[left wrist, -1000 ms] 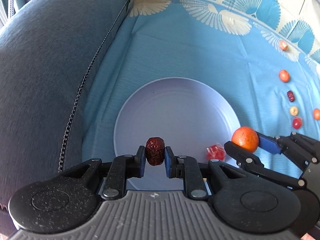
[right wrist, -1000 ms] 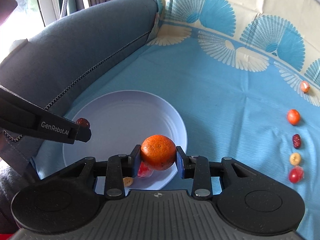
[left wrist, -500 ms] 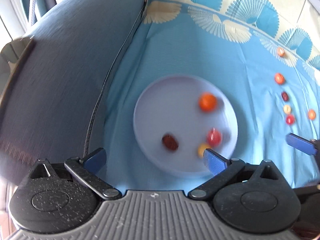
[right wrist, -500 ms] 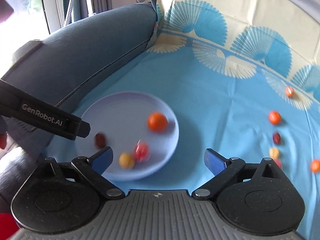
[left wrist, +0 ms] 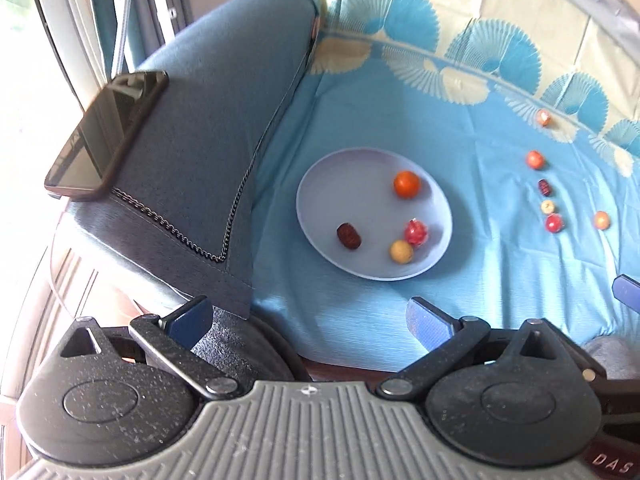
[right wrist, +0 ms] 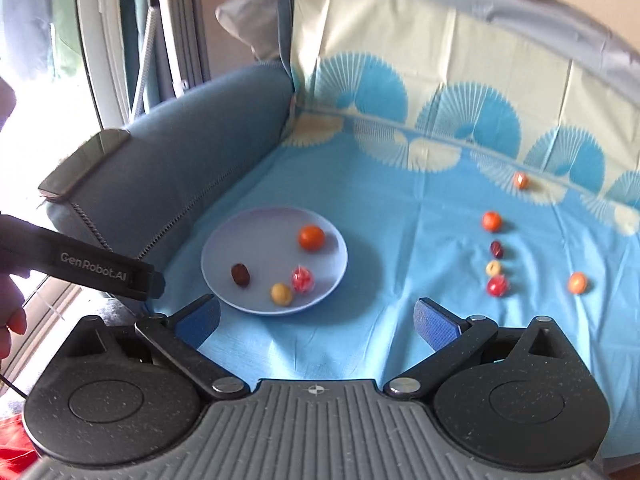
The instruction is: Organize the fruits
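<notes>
Facing six loose fruits point(right wrist: 496, 268) lying on the blue cloth point(right wrist: 400, 208) right of the plate point(right wrist: 224, 240), both empty, spread grippers, left gripper point(left wrist: 308, 320) and right gripper point(right wrist: 316, 320), should straddle one fruit squarely, then pinch gently.

"GenRobot.AI" on left gripper point(right wrist: 132, 280), seemingly "DAS" on right gripper point(left wrist: 612, 468)

You saw a dark phone point(left wrist: 105, 132) lying flat on the grey-blue sofa armrest point(left wrist: 208, 128). A blue cloth point(left wrist: 400, 112) with cream fan patterns covered the seat, and a window frame point(right wrist: 116, 40) stood behind the armrest.
</notes>
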Demonstrator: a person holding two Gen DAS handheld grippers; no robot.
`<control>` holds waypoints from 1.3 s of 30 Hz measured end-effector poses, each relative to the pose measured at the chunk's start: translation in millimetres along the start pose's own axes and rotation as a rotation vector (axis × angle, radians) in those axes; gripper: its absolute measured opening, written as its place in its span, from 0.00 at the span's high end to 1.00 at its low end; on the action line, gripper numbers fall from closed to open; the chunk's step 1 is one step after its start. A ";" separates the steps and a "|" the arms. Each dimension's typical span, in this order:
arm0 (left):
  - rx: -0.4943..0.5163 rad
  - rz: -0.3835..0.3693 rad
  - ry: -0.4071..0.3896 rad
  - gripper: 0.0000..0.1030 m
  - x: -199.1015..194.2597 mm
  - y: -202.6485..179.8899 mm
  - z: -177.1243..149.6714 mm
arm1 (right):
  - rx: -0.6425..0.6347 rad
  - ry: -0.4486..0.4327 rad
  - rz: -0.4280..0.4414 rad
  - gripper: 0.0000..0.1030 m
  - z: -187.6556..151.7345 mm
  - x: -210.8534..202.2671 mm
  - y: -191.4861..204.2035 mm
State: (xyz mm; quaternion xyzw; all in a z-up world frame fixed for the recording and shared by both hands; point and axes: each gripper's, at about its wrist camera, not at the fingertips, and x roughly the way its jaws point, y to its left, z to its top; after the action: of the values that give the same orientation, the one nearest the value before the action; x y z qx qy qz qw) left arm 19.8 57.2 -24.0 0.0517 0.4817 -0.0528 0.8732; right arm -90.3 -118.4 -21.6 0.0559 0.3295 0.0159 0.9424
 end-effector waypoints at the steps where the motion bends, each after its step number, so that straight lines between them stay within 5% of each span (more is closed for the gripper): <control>1: 0.000 -0.001 -0.014 0.00 -5.5 -1.2 -1.8 | -0.006 -0.012 0.001 0.01 -2.0 -5.7 1.2; 16: 0.031 0.017 -0.103 0.00 -49.3 -12.1 -11.9 | -0.056 -0.133 0.027 0.01 -6.8 -54.1 3.9; 39: 0.025 0.029 -0.087 0.00 -44.0 -9.2 -8.2 | -0.055 -0.111 0.024 0.01 -6.2 -47.7 4.4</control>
State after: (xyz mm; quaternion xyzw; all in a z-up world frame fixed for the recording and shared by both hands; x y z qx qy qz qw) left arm -11.7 51.1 8.5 0.0673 0.4416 -0.0483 0.8934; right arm -131.4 -116.6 3.7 0.0348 0.2756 0.0334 0.9601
